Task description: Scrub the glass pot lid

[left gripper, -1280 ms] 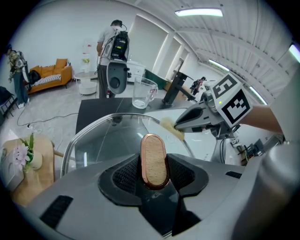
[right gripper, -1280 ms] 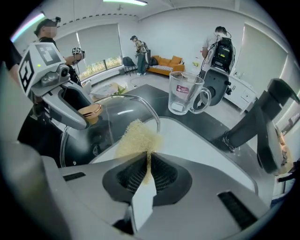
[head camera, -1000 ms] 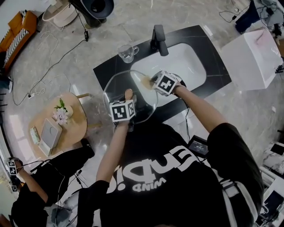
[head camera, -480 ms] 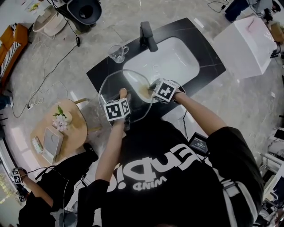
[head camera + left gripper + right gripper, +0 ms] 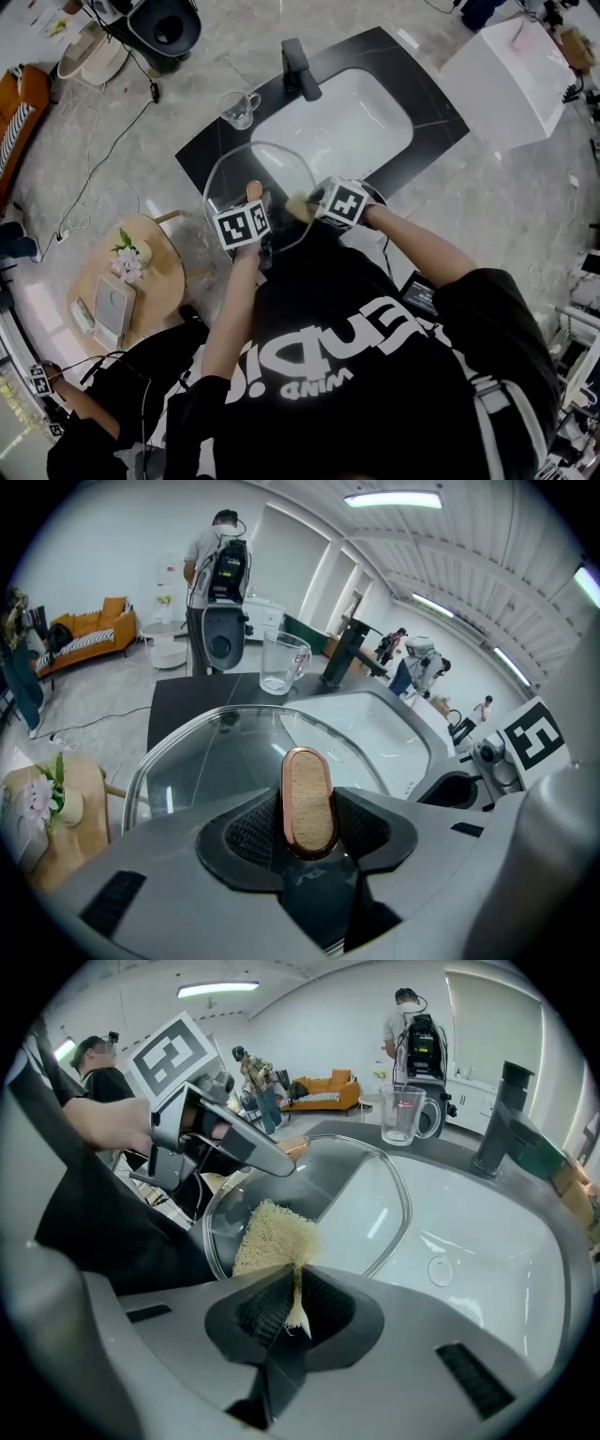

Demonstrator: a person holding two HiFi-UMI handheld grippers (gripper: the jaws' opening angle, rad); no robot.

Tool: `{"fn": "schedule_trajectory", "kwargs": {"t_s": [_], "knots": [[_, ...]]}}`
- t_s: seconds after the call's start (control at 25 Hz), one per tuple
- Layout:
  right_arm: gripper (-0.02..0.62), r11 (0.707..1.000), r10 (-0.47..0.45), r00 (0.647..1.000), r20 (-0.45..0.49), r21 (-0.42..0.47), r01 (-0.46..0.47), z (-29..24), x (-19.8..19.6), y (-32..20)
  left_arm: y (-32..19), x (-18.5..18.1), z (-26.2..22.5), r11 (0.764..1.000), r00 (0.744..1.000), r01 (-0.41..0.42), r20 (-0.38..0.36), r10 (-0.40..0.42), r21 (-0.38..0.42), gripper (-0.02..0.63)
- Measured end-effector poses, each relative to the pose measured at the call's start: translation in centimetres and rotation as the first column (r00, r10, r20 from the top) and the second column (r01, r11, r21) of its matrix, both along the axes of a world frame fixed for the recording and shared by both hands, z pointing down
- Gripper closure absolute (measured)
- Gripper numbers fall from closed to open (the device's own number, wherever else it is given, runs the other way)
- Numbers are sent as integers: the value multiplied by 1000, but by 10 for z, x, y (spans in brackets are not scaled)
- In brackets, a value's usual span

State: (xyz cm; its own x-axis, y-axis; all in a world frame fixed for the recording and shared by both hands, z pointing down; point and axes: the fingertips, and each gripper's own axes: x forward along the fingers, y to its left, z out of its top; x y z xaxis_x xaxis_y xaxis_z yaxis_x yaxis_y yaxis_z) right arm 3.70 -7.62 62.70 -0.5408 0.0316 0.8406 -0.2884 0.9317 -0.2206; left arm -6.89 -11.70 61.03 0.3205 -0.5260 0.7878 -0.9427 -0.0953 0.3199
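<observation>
The glass pot lid (image 5: 258, 192) is held over the near left edge of the sink, tilted. My left gripper (image 5: 251, 208) is shut on its wooden handle (image 5: 308, 801), which stands upright between the pads; the glass dome (image 5: 225, 757) spreads beyond it. My right gripper (image 5: 314, 204) is shut on a pale fibrous scrub pad (image 5: 272, 1238), pressed against the lid's glass (image 5: 375, 1213) near its rim. In the right gripper view the left gripper (image 5: 220, 1138) shows past the lid.
A white sink basin (image 5: 356, 117) sits in a black counter (image 5: 441, 112) with a black faucet (image 5: 298, 66). A glass mug (image 5: 234, 108) stands on the counter at the left. A round wooden side table (image 5: 141, 281) is on the floor; a white box (image 5: 516, 66) far right.
The right gripper with the pad has slid along the lid toward its near edge, closer to the left gripper. The head view has shifted, and the lid stays held.
</observation>
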Motion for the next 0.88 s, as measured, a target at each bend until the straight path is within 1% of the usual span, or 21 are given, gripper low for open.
{"fn": "schedule_trajectory", "kwargs": {"t_s": [0.24, 0.56, 0.68, 0.8, 0.88], "knots": [[566, 999, -30, 999, 17, -18, 30, -2, -15, 26, 1, 1, -1, 1000, 1000, -4, -2, 4, 3, 419], [566, 994, -84, 996, 38, -72, 87, -4, -39, 57, 1, 0, -2, 1000, 1000, 0, -8, 0, 3, 419], [566, 991, -111, 993, 41, -73, 114, -3, -46, 62, 1, 0, -2, 1000, 1000, 0, -8, 0, 4, 420], [566, 986, -142, 990, 25, -79, 144, 1, -51, 71, 0, 0, -2, 1000, 1000, 0, -8, 0, 4, 420], [566, 983, -164, 986, 43, -80, 167, 0, -59, 77, 0, 0, -2, 1000, 1000, 1, -8, -1, 5, 420]]}}
